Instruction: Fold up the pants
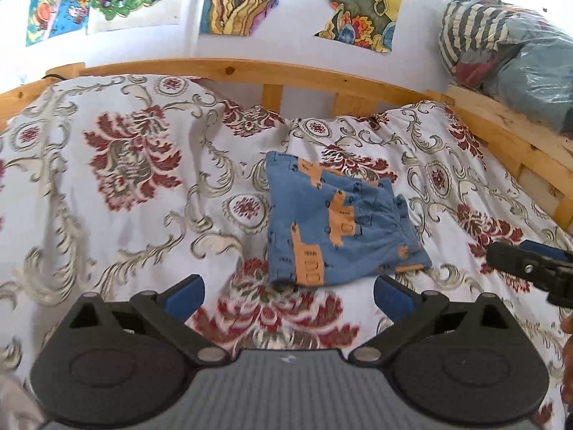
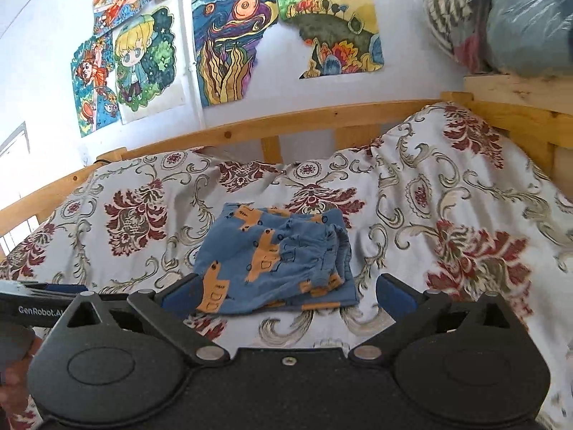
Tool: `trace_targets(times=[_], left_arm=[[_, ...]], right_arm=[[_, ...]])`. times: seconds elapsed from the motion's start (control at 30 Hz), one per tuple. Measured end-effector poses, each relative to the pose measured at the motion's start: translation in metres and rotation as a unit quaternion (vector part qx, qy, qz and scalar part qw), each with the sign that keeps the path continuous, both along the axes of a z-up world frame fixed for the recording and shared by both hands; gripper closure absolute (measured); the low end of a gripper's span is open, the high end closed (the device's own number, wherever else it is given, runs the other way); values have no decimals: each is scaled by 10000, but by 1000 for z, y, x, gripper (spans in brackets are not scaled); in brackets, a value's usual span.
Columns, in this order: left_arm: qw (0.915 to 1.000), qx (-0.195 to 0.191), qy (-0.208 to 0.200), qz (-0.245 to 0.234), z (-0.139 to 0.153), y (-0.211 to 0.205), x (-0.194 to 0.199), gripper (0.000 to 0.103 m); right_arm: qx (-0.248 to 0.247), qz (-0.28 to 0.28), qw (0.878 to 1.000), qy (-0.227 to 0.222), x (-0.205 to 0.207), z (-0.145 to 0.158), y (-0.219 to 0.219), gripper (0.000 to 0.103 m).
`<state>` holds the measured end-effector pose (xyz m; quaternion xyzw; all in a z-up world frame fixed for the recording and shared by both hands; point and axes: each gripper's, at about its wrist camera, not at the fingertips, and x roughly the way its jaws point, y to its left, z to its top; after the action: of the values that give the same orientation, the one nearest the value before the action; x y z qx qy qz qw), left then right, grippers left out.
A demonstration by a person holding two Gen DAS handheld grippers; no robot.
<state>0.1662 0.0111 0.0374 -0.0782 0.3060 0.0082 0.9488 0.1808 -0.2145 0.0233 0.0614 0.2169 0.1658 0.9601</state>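
We hold both tongs, left gripper (image 1: pixel 289 292) and right gripper (image 2: pixel 286 292), spread wide and empty; folded pants (image 1: pixel 333 225) lie just ahead, bare bedspread (image 1: pixel 107 215) all round their edges.

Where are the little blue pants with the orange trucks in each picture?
Left wrist view: the blue pants lie folded on the flowery bedspread, right of middle, beyond the open left claw.
Right wrist view: the pants lie at the middle, between the open right claw's fingers, nothing gripped.
Shared landmark: the swirly blue and yellow painting on the wall.
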Motion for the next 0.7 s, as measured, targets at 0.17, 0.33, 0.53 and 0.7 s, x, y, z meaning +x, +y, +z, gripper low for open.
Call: trace_targets(times=[0.17,0.33,0.53,0.7], left_arm=[[10000,41,-1,57,-3,1,-30,1],[9998,131,-89,120,-5,1,-53,1],[9997,146,-107,192,-8,0,-67,1],[9995,32,-38,296,-15,4,-74,1]], right_arm=[[-37,-100,9999,-85,-31,1,-3,1],[-26,-185,9998,-93,-52,-1,-5,1],[-53,-186,9998,-50,-67,-8,-6,1],[-26,-170,9998,51,-72,-16,-5,1]])
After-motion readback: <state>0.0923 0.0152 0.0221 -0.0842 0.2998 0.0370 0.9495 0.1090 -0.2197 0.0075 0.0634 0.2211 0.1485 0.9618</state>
